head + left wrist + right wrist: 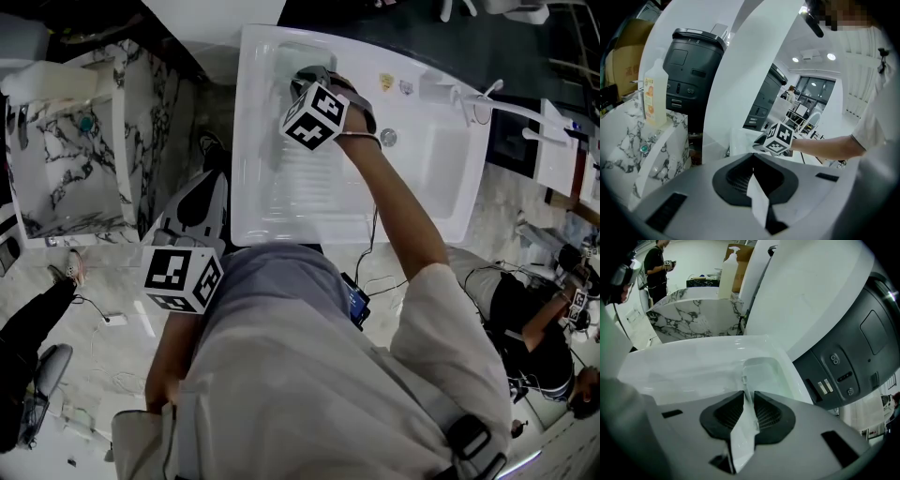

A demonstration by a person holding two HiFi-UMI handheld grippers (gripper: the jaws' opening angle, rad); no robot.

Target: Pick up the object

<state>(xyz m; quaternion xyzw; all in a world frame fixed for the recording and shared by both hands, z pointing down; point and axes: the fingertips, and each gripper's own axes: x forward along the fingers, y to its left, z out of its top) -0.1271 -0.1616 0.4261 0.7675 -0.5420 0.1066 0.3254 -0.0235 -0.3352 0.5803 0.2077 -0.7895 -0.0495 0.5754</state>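
Left tongs (753, 157) pinched together, empty, held close by the body. Right tongs (749, 394) narrow, nipping one thin wall of the clear tub (764, 373) in the far left corner of the sink (441, 178). Risk: an edge grip on slick, flexing plastic, so the tub may swing, slip free or catch the sink wall when lifted. Tub looks empty; sink shows nothing else. Beyond, a bottle (727, 275) stands on the marbled bench (693, 317).

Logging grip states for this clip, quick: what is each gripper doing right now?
Left gripper: closed, nothing between the jaws.
Right gripper: closed on the thin wall of the clear plastic container.
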